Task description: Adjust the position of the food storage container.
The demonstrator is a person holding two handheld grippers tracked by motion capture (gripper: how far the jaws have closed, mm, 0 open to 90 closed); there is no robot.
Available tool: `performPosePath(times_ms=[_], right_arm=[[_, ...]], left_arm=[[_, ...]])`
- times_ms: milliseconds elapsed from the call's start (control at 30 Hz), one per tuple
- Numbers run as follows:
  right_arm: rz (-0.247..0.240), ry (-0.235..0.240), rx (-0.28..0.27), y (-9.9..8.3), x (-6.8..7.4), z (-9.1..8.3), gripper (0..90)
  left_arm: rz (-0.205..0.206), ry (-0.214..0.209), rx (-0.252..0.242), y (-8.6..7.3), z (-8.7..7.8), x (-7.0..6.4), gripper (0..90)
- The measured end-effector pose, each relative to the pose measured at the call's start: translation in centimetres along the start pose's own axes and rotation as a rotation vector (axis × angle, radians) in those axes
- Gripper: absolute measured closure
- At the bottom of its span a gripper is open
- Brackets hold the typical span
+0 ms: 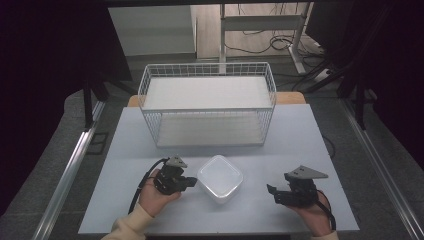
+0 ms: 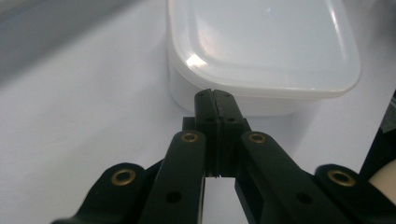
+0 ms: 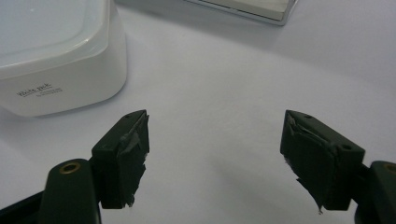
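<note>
A white plastic box [image 1: 220,178] with rounded corners and a smooth, glossy lid sits near the front middle of the pale table [image 1: 300,135]. Behind it stands a white wire basket [image 1: 207,102], rectangular, with a thin grid on its walls. The left gripper [image 1: 191,181] has its black jaws pressed together, with the tips just beside the box wall under the lid rim. The right gripper [image 1: 270,191] lies well apart from the box, its jaws wide apart. Bare table surface stays open between them. Small dark print marks one wall of the box.
</note>
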State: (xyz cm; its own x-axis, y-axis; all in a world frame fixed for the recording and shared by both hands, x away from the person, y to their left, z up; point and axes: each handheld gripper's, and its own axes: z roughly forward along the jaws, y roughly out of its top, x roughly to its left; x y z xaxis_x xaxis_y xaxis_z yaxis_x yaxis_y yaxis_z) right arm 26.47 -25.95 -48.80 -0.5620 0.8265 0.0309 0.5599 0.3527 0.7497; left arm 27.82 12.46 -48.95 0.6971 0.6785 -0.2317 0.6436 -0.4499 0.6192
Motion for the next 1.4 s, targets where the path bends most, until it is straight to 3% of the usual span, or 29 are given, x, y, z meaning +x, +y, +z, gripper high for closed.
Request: performPosePath(times_ms=[167,433,567,667,967,1167,1300,1400], right_arm=[[0.001,-0.002,0.001,-0.1,-0.1,0.0,23.7],[-0.002,-0.005,0.003,-0.1,-0.1,0.1,23.7],[-0.003,-0.004,0.005,-0.1,-0.1,0.1,23.7],[0.001,-0.006,0.006,-0.1,-0.2,0.1,23.7],[-0.001,-0.003,0.005,-0.1,-0.2,0.1,23.7],[-0.002,-0.003,0.005,-0.1,-0.2,0.0,23.6],[-0.002,-0.002,-0.007,0.0,-0.2,-0.1,23.6],[-0.004,-0.001,-0.01,-0.1,-0.2,-0.2,23.6]], left_arm=[[-0.022,0.008,0.028,0.2,1.2,0.4,90.0],[-0.06,0.004,-0.001,1.6,1.9,0.9,90.0],[-0.058,0.002,-0.005,2.5,2.7,1.1,90.0],[-0.051,0.028,-0.005,3.2,3.1,1.0,90.0],[-0.076,0.021,-0.008,4.1,4.0,1.5,90.0],[-0.062,0.023,-0.012,3.9,3.3,1.6,90.0],[-0.059,0.034,-0.045,3.4,1.7,1.3,90.0],[-0.075,0.03,-0.098,2.5,0.1,1.1,87.0]])
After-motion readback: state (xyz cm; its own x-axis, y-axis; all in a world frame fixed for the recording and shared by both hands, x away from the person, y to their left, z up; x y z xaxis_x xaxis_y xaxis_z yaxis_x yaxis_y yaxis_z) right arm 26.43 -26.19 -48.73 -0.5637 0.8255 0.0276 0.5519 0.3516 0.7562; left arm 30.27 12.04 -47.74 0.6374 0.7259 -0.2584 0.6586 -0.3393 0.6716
